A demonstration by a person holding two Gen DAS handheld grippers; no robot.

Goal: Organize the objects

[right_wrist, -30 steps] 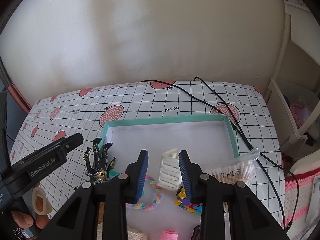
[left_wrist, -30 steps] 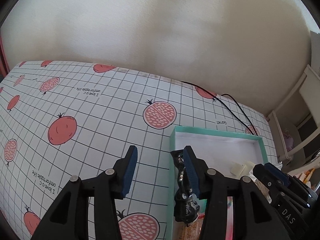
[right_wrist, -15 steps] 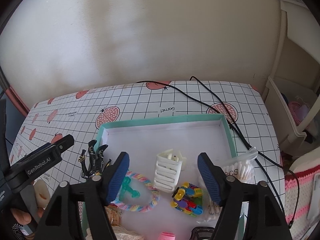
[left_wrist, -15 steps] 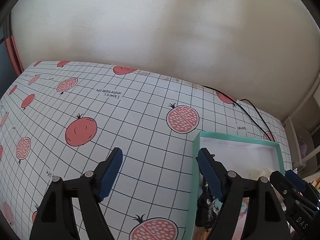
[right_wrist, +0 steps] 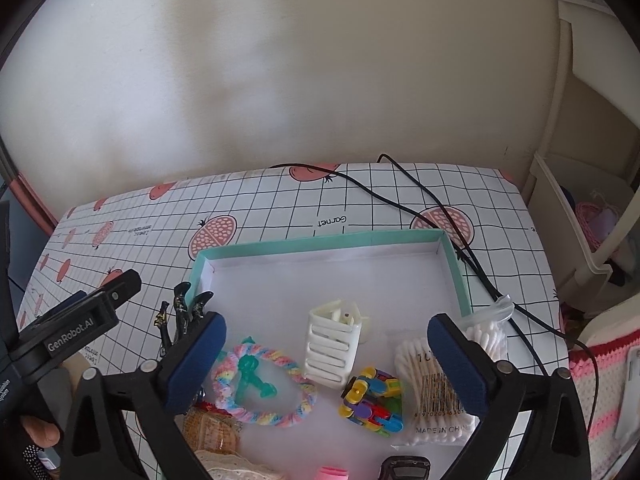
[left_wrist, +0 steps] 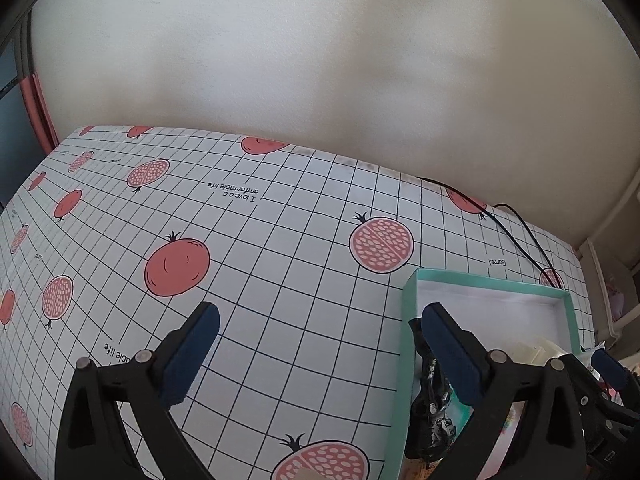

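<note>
A teal box with a white floor holds a white slotted clip, a pastel braided ring with a green figure, a multicoloured toy and a bag of cotton swabs. A black and gold hair claw leans on the box's left wall; it shows in the left wrist view. My right gripper is open and empty above the box. My left gripper is open and empty over the tablecloth, left of the box.
The table has a grid cloth with pomegranate prints. A black cable runs past the box's right side. A cream shelf unit stands to the right. A wall is behind the table.
Both grippers have opened wide and drawn back. The right one let go of the white clip, which now lies in the box. The left view has shifted left, away from the box.
</note>
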